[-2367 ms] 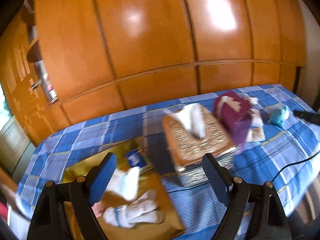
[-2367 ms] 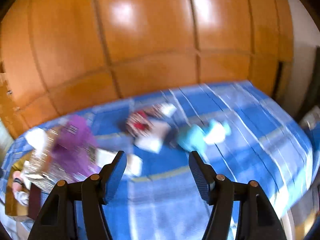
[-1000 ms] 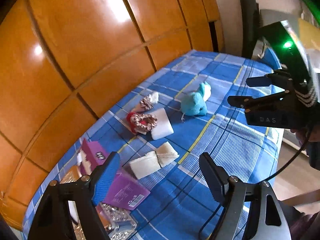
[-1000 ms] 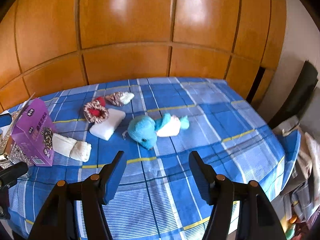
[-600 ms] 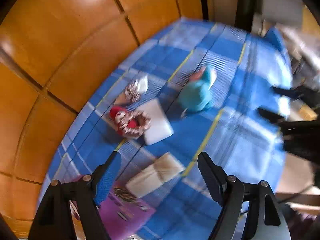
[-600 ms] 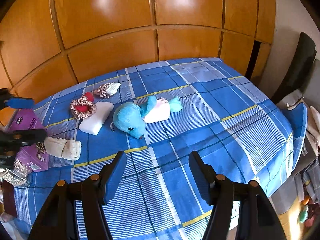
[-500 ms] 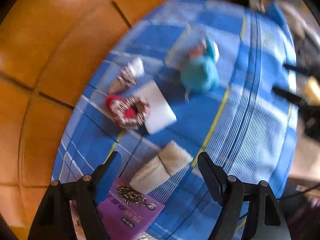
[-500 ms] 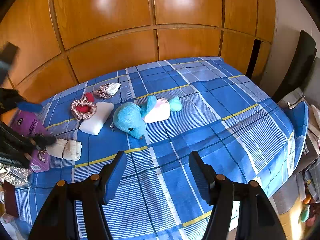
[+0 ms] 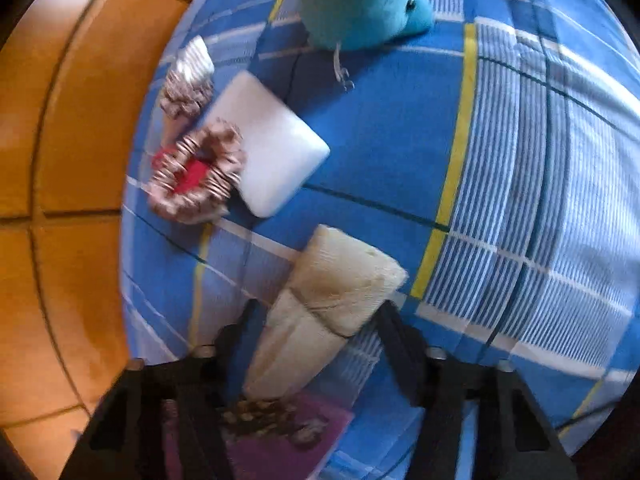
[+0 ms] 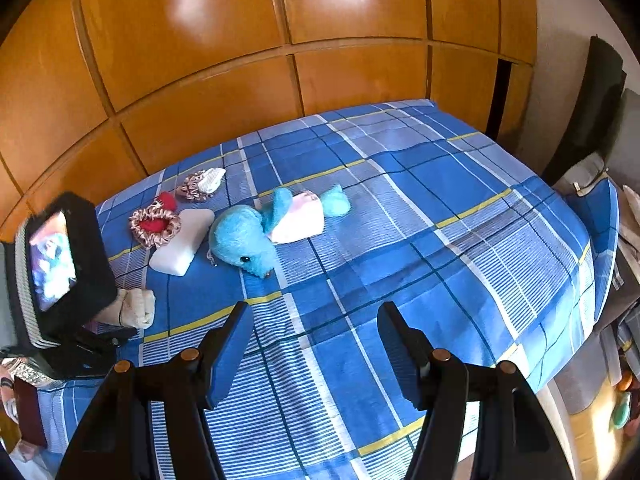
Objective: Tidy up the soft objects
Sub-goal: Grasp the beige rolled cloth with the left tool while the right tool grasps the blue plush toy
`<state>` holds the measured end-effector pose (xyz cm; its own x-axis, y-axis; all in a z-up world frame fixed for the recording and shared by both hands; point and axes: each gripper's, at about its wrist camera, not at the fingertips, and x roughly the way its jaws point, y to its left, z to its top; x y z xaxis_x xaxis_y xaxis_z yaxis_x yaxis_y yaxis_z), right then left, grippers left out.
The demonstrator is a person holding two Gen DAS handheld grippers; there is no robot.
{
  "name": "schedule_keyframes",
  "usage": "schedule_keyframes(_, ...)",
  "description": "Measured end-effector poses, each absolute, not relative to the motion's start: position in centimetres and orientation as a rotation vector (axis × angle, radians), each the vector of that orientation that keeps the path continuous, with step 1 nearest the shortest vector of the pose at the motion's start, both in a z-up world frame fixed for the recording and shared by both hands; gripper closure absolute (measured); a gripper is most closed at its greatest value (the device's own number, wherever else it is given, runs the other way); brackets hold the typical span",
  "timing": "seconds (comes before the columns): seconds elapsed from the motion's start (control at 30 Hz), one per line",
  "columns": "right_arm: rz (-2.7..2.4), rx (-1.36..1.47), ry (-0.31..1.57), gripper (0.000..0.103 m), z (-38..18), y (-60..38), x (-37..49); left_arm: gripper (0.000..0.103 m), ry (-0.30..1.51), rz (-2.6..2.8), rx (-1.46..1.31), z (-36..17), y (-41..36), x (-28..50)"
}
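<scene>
A cream rolled cloth lies on the blue plaid cover. My left gripper points down over it, jaws closing, with the roll's near half between the fingers; I see no pad pressing on it. The right wrist view shows the same roll beside the left gripper's screen housing. Beyond it lie a white foam pad, a red-centred scrunchie, a second scrunchie and a teal plush toy. My right gripper hovers open and empty over bare cover, nearer than the plush toy.
A purple box sits just behind the left fingers. A pink-white item lies under the plush's tail. A glittery silver box stands at the left edge. Orange wood panels back the bed; a dark chair stands on the right.
The left gripper dropped and tilted down onto the cream roll, which now sits between narrower jaws. The right gripper drifted slightly and stays open.
</scene>
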<state>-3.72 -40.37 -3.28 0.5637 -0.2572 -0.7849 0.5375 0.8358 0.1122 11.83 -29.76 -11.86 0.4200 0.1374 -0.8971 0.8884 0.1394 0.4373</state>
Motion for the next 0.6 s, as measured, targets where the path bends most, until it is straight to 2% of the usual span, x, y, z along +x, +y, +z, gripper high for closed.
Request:
schedule_keyframes(0.07,-0.471,0.39,0.855,0.038,-3.7,-40.8,-3.8,0.061,1.016,-0.718,1.29,-11.4,-29.6,11.7)
schedule_keyframes(0.17,-0.438,0.487,0.853,0.038,-4.6,-41.8,-4.0,0.069,1.013,-0.738,1.215,-10.6,-29.2,11.7)
schedule_keyframes(0.5,-0.247,0.883,0.75,0.037,-7.8,-45.9,-2.2,0.069,1.028,-0.807,0.853,-7.0,-26.6,11.1)
schedule_keyframes(0.6,-0.23,0.954,0.725,0.032,-8.5,-47.0,-0.1,0.069,1.028,-0.808,0.759,-6.1,-25.6,10.7)
